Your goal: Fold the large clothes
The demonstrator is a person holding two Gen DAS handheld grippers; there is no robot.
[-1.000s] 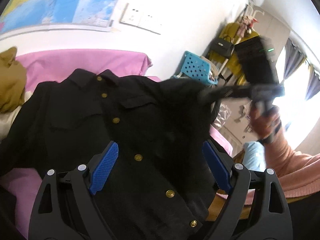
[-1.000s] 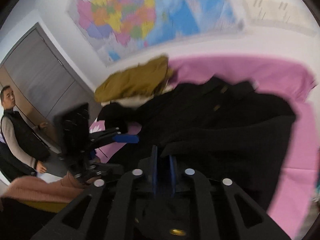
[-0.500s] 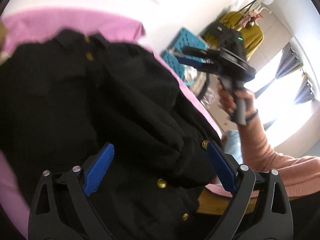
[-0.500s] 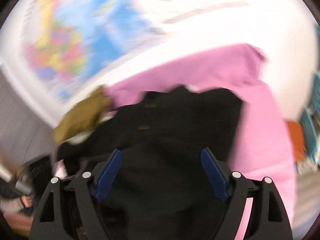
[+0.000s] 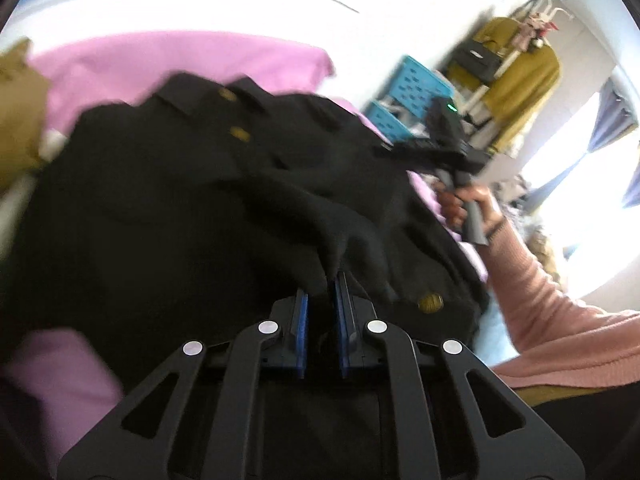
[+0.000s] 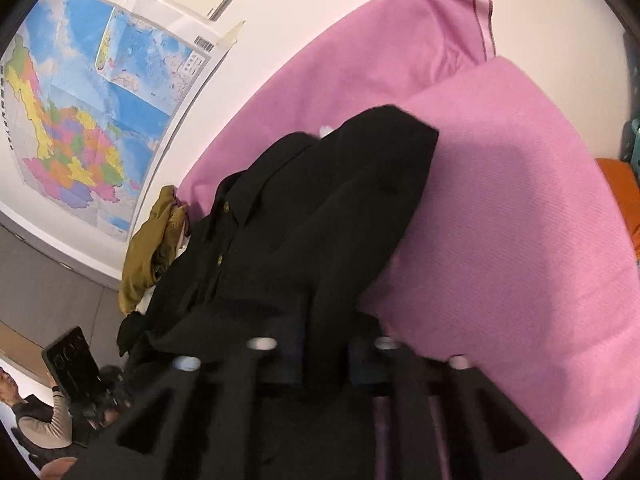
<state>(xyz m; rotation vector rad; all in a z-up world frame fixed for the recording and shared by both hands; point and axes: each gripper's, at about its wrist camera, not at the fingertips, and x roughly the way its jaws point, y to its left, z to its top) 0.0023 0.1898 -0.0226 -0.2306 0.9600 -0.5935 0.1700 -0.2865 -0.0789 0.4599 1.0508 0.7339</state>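
The black jacket (image 5: 168,200) lies spread on our pink-covered bed (image 6: 520,208); our left gripper (image 5: 322,288) has its jaws pinched narrow on a raised fold of it. Whether our right gripper (image 6: 320,360) holds cloth we cannot tell. A mustard garment (image 6: 152,256) lies beside the collar.

Blurred across the left wrist view: black jacket (image 5: 168,208) and its buttons. In the right wrist view, right gripper (image 6: 322,364) smeared, fingertips buried under jacket fabric. Mustard garment (image 5: 18,116) cut off at frame edge.
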